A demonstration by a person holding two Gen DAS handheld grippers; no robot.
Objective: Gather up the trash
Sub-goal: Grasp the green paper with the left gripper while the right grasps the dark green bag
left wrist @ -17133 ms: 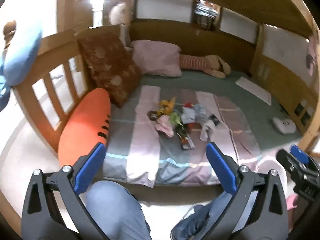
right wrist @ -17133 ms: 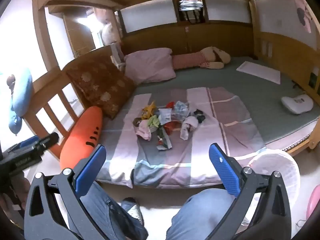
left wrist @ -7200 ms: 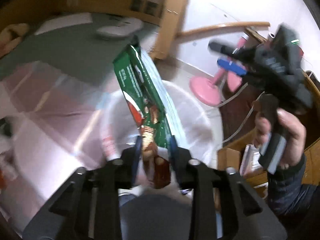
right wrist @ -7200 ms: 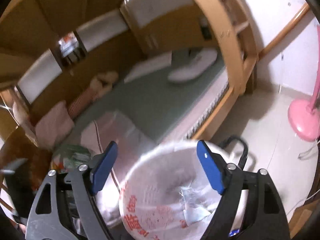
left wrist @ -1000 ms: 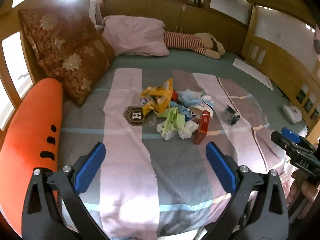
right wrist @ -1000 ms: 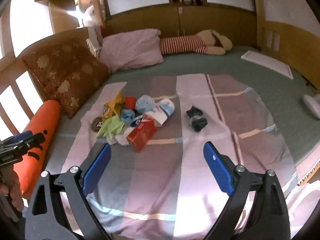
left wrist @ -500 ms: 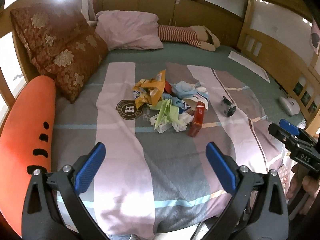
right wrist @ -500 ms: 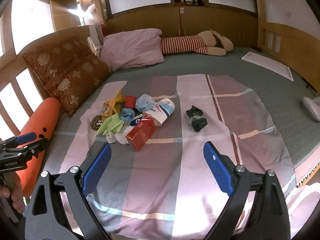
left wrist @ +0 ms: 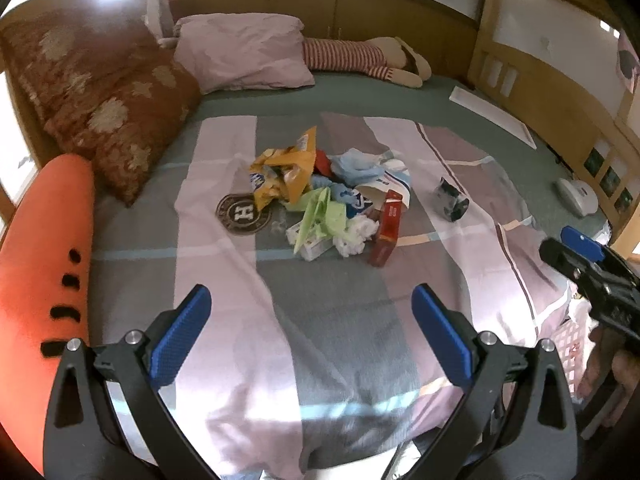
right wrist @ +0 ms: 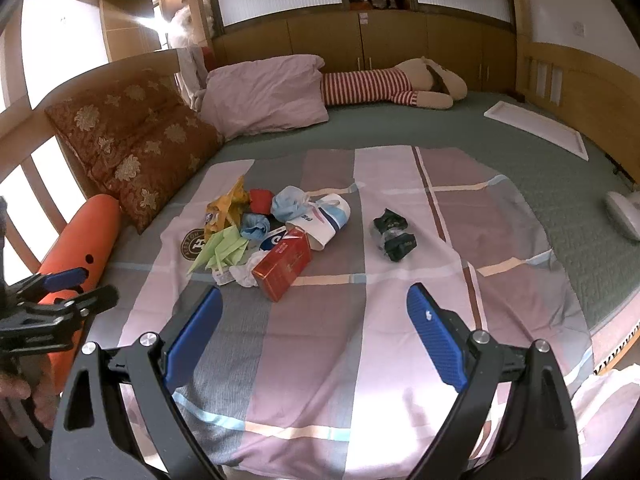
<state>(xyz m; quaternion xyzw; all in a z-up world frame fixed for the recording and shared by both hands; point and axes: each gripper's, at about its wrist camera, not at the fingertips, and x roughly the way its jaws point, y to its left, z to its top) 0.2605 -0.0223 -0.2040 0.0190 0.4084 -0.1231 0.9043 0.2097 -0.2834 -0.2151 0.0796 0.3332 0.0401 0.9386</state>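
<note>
A pile of trash lies on the striped blanket (left wrist: 320, 320) in the middle of the bed. It holds a yellow snack bag (left wrist: 286, 172), green paper (left wrist: 320, 216), a red box (left wrist: 388, 226), white tissue (left wrist: 356, 234) and a white paper cup (right wrist: 324, 218). A dark crumpled wrapper (left wrist: 452, 200) lies apart to the right, also seen in the right wrist view (right wrist: 394, 234). My left gripper (left wrist: 312, 332) is open and empty, above the blanket's near part. My right gripper (right wrist: 316, 332) is open and empty, short of the red box (right wrist: 282, 264).
An orange carrot-shaped cushion (left wrist: 40, 260) and brown floral pillows (left wrist: 104, 92) line the bed's left side. A pink pillow (left wrist: 244, 56) and a striped plush toy (left wrist: 360, 58) lie at the back. A white mesh basket (left wrist: 572, 356) stands off the bed's right edge.
Both grippers have pulled back slightly from the trash pile over the last second. Earlier, the left gripper held a green wrapper over the white bin; it is now empty.
</note>
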